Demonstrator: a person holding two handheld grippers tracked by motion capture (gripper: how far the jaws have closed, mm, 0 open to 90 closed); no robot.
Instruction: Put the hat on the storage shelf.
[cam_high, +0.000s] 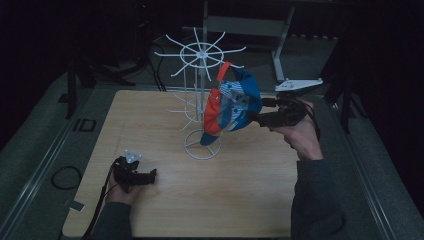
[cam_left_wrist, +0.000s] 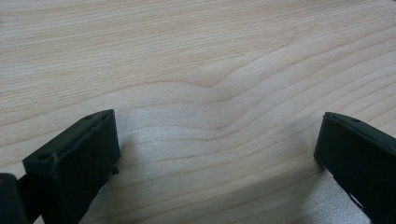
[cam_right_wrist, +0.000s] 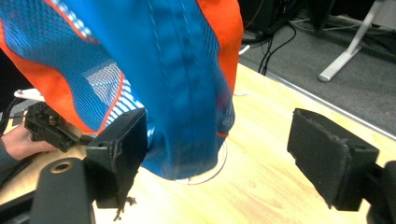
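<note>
Cap (cam_high: 231, 107) hangs on the white wire rack (cam_high: 199, 55), which stands upright near the middle of the wooden worktop (cam_high: 250, 200). It is blue and orange with white patterned panels, and its orange strap (cam_high: 223, 71) loops over one of the top prongs, so the cloth droops down the right side of the rack toward the ring base (cam_high: 201, 148).

Right tool (cam_high: 252, 118) is held up off the worktop at the cap's right edge, its tips just beside the blue cloth. In the right gripper view its jaws stand spread wide: the cap (cam_right_wrist: 154, 70) hangs in front of them, the left pad (cam_right_wrist: 122, 140) close against the cloth, the right pad (cam_right_wrist: 327, 149) well apart from it. Whether the left pad touches the cloth cannot be told. The rack's base (cam_right_wrist: 219, 165) peeks out under the cap's lower edge.

Left tool (cam_high: 151, 175) lies low on the near left part of the worktop, well apart from the rack, gripped in the person's left hand (cam_high: 120, 192). In the left gripper view its jaws are spread, with bare wood grain (cam_left_wrist: 210, 93) between them. The same tool shows far off at the left of the right gripper view (cam_right_wrist: 46, 126).
</note>
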